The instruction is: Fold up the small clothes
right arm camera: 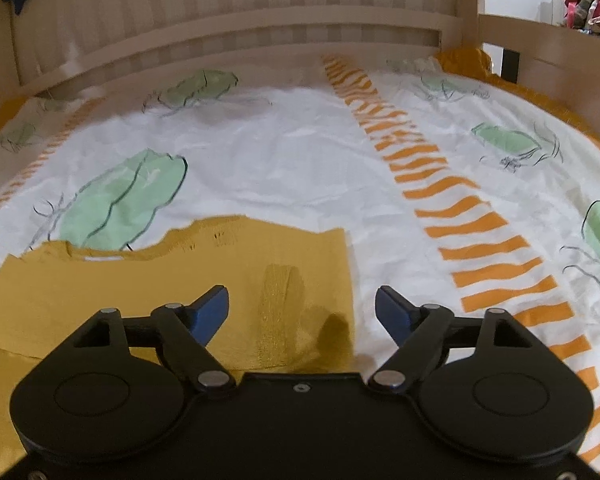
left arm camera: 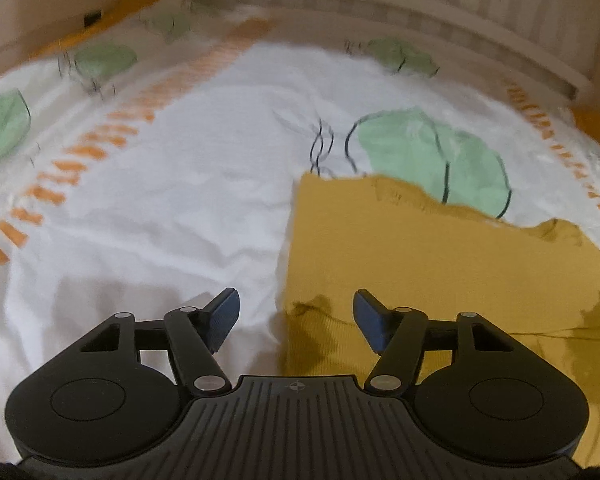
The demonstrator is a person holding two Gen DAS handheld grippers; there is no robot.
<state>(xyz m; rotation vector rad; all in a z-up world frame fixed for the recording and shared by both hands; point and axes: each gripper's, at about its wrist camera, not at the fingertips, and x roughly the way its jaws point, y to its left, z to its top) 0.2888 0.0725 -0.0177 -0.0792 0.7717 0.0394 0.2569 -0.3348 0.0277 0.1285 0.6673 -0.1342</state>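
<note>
I hold 2 released grippers, left (left arm camera: 296,320) and right (right arm camera: 302,314), above the folded mustard garment (right arm camera: 180,272); a snagged edge could undo it.

Left gripper (left arm camera: 296,318) open, nothing between jaws, above near left corner of mustard garment (left arm camera: 420,256). Garment lies flat on white printed sheet (left arm camera: 180,200), toward right edge.
</note>
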